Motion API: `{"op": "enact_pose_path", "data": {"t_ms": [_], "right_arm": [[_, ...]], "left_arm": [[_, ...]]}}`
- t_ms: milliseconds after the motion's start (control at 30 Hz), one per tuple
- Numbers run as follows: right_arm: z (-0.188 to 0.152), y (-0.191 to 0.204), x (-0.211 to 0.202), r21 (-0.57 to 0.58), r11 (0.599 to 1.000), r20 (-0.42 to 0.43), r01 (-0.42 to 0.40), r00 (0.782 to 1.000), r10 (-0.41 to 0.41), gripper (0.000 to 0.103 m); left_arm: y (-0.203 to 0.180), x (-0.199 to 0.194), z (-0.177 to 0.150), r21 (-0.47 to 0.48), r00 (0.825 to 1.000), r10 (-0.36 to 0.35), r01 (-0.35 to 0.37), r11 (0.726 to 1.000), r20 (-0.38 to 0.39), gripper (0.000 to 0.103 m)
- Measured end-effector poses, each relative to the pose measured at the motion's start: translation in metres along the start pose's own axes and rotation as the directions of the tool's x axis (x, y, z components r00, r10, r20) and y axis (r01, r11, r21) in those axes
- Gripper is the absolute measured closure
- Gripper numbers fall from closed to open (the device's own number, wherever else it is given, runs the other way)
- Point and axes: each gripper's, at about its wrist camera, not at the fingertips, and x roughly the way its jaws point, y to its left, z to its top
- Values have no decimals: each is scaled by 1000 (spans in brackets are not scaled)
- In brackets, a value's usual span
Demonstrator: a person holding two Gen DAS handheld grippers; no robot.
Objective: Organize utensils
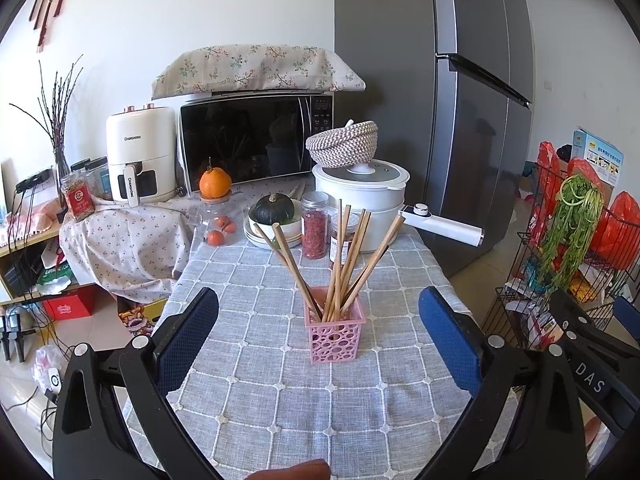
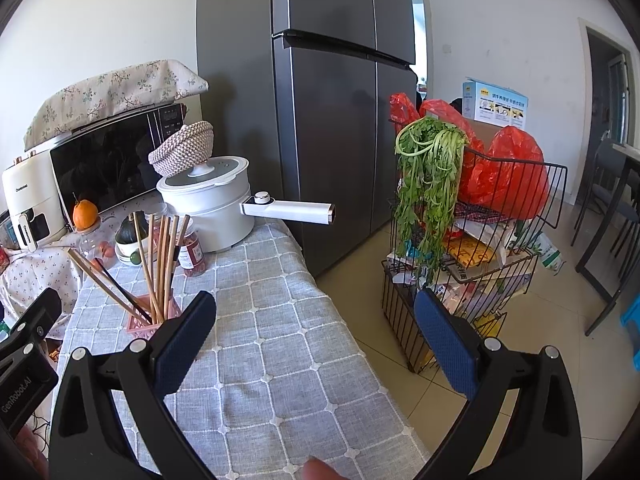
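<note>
While hovering low over the near edge of the grey checked tablecloth (image 1: pixel 256 364), treat the left gripper (image 1: pixel 319 291) as ready: jaws spread wide, blue pads (image 1: pixel 182 340) bare, nothing held. Likewise the right gripper (image 2: pixel 315 295), off to the right above the table's edge, wide apart and empty. No loose utensil to be seen on the near cloth, so probably little left beyond tidying.

Just ahead, framed squarely between the left pads: a pink perforated holder (image 1: pixel 335 336), upright on the cloth, with wooden chopsticks (image 1: pixel 344 264) standing in it and fanned out, two leaning hard left, one hard right.

For a clean finish, go in slowly and level with the left gripper. Brace the holder low on its walls rather than near the rim, judging it light and easy to tip. Bring the right gripper across from the side and gather the splayed sticks near mid-height, nudging inward, never pressing down. Close only enough to bunch, not to clamp.

Beyond the holder, mind the two jars of red dried fruit (image 1: pixel 314 226) close behind the stick tips, then the stacked plates with a dark green squash (image 1: pixel 275 208). Farther back, give room to the white electric pot (image 1: pixel 360 200) and its long handle (image 1: pixel 444 227), jutting right. At the rear, only the black microwave (image 1: pixel 248 140).
</note>
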Motion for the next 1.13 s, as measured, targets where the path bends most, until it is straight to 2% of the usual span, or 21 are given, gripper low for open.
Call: {"op": "enact_pose_path", "data": {"t_ms": [467, 633, 767, 933, 1033, 1133], "right_arm": [[-1, 0, 2, 1, 1000, -5, -3, 1000, 3, 6], [-1, 1, 2, -2, 1000, -11, -4, 1000, 4, 6], [-1, 2, 2, -8, 1000, -13, -5, 1000, 5, 6], [-1, 2, 2, -8, 1000, -14, -5, 1000, 5, 6], [-2, 2, 2, -9, 1000, -12, -3, 1000, 3, 6], [-2, 1, 2, -8, 1000, -14, -4, 1000, 4, 6]], "left_arm": [[1, 1, -4, 8, 1000, 6, -6, 1000, 3, 7], [4, -2, -10, 25, 1000, 4, -5, 1000, 28, 14], [7, -1, -11, 18, 1000, -3, 2, 1000, 16, 17], [6, 1, -6, 20, 1000, -16, 16, 1000, -5, 17], [6, 2, -3, 21, 1000, -12, 12, 1000, -12, 11], [6, 2, -2, 19, 1000, -14, 15, 1000, -12, 9]]}}
